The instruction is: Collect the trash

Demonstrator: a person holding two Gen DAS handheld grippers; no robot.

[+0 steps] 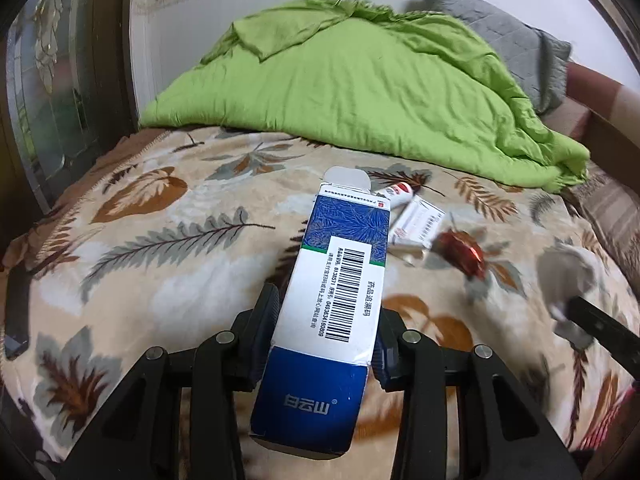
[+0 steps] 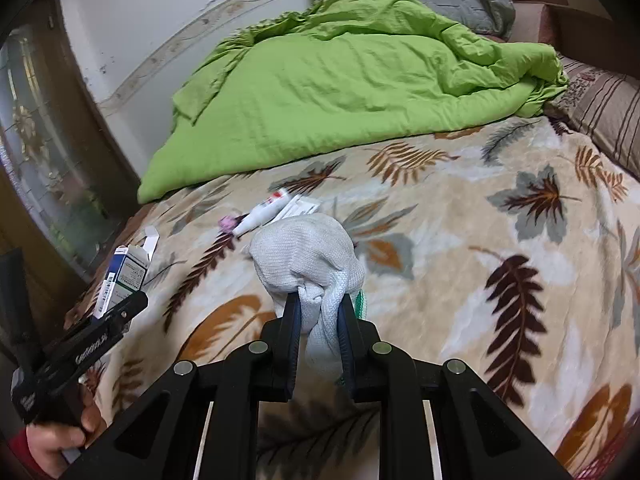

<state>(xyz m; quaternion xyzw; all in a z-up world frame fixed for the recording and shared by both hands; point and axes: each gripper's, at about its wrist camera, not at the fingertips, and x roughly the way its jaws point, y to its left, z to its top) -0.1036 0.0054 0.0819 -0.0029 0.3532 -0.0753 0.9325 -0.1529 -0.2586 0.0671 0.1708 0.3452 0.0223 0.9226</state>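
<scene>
left gripper point(image 1: 326, 344) clamps the light, crushable blue carton point(image 1: 328, 304) across its sides, while right gripper point(image 2: 320, 320), nearly shut, pinches the soft white sock point(image 2: 308, 260) above the bed point(image 2: 460, 240).

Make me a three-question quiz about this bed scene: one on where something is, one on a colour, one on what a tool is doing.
1. Where does the small white tube lie?
A. On the leaf-patterned blanket
B. On top of the quilt
C. Inside the cardboard box

2. What colour is the rumpled quilt?
A. Grey
B. Bright green
C. Red

3. What is the right tool doing?
A. Hanging open and empty
B. Pinching a white sock
C. Gripping the tube

Answers:
1. A, the tube rests on the blanket in front of the quilt, beside a white packet.
2. B, the quilt is vivid green in both views.
3. B, the sock's fabric is bunched between the pads, while the left tool clamps a blue and white carton.
</scene>
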